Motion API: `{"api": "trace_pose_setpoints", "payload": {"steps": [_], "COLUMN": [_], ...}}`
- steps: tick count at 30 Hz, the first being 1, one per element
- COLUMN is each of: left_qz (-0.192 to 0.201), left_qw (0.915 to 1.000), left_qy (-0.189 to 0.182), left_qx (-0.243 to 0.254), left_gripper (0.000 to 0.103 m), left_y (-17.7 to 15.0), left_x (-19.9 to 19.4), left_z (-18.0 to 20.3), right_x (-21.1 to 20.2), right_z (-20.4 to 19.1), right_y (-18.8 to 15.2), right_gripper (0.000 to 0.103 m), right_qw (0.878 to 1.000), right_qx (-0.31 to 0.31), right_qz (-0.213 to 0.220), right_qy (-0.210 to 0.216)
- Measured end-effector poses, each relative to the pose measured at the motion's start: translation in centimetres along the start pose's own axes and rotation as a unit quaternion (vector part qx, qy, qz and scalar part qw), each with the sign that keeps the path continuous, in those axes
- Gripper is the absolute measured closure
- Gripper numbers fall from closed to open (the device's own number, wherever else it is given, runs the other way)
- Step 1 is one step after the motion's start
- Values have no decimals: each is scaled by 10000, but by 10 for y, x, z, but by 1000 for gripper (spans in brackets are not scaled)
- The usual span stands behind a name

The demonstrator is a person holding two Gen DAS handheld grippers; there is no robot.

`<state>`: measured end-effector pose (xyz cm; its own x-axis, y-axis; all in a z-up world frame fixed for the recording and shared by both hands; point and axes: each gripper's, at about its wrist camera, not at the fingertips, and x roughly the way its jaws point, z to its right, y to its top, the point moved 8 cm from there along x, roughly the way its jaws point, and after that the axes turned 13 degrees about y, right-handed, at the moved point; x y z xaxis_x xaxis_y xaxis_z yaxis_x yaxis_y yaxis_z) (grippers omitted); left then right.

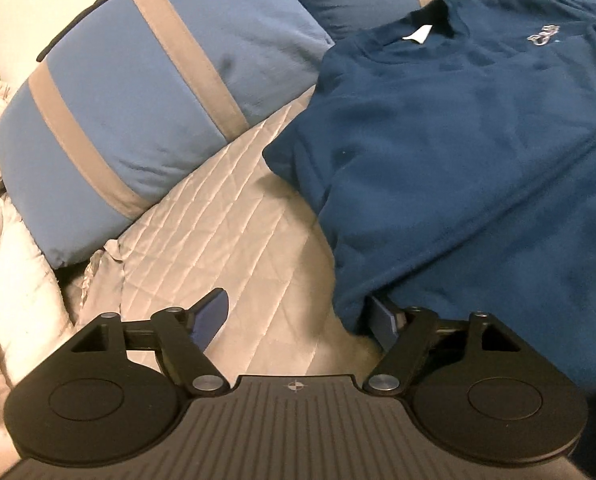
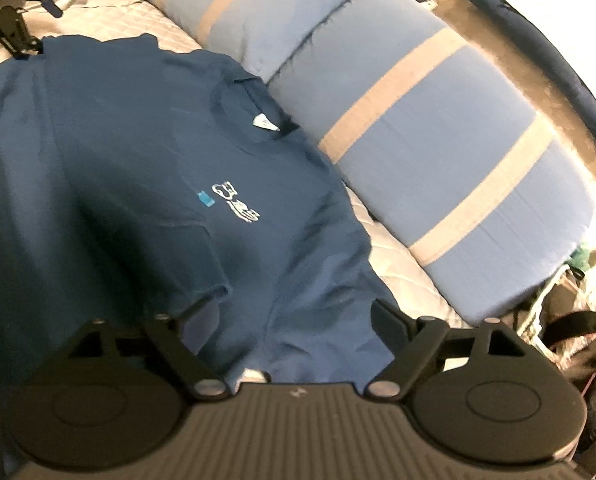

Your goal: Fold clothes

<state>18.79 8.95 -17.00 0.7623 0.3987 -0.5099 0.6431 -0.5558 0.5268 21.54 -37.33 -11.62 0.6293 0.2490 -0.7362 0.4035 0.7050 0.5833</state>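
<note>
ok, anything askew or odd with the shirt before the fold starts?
Mostly fine: the navy T-shirt lies front up on the quilted bedspread, collar toward the striped pillows. One oddity: in the right wrist view a flap near the right gripper is already doubled over the body, so it isn't fully flat. No damage shows.

The black two-finger left gripper [image 1: 298, 320] angles downward, jaws spread wide, its blue-padded fingers [image 1: 212, 318] well apart with nothing pinched between them. The black two-finger right gripper [image 2: 294, 320] also tilts downward, jaws wide apart, its dark pads [image 2: 390, 318] gripping nothing.
</note>
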Motion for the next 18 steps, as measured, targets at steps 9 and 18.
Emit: {"api": "trace_pose_setpoints", "payload": {"steps": [9,18], "left_qz": [-408,-448], "left_qw": [9988,9947], "left_qy": [273,250], "left_qx": [3,-893], "left_gripper": [28,28], "left_y": [-29,8], "left_x": [-17,-51], "left_z": [-84,-212], "right_x": [-19,-41], "right_z": [37,92], "right_y": [-7,14], "right_gripper": [2,2], "right_qw": [9945,9684], "right_qx": [963,2221], "right_qz": [385,1104], "right_qy": [-133,-257]}}
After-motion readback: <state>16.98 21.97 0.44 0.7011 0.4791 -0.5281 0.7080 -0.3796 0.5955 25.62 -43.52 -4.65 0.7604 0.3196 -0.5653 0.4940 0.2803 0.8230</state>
